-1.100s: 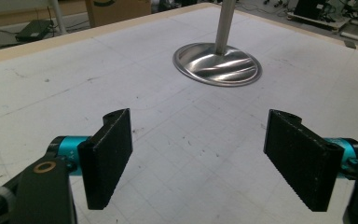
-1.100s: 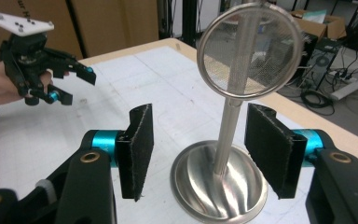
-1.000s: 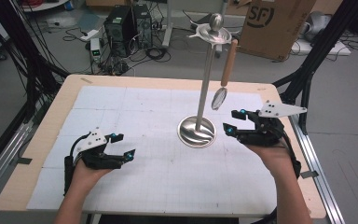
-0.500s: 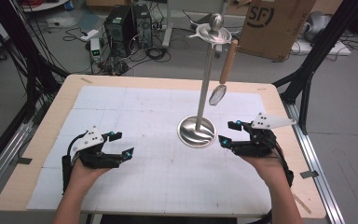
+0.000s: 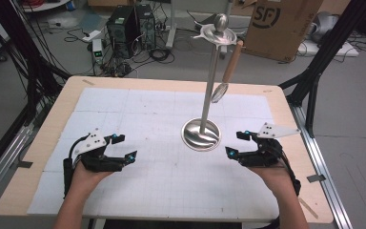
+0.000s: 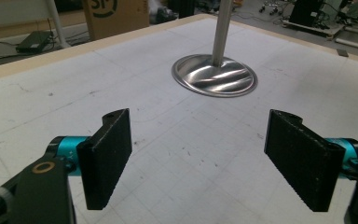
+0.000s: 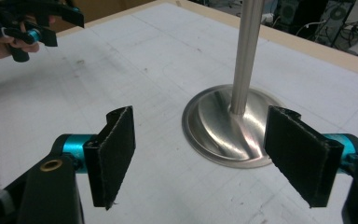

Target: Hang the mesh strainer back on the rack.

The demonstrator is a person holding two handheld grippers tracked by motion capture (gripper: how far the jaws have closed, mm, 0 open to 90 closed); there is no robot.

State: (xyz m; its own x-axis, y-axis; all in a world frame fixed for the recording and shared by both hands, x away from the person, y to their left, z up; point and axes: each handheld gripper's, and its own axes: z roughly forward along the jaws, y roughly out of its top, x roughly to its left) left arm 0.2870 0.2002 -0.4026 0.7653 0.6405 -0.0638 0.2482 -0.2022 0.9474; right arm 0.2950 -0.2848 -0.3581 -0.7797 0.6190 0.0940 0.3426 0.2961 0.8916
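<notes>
Two claws low over desk [image 5: 38, 157], both released and empty; right claw [image 5: 240, 144] jaws just been opening, nothing between. Spoon [image 5: 228, 71] hanging upright, bowl down, from stand [image 5: 201, 134] top. Up and ahead of right claw, the nearer; left claw [image 5: 124, 147] well apart.

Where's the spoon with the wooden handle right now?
In the high view, the spoon hangs from the top ring of the metal stand, toward the table's far right, bowl down, above and beyond the right gripper.
</notes>
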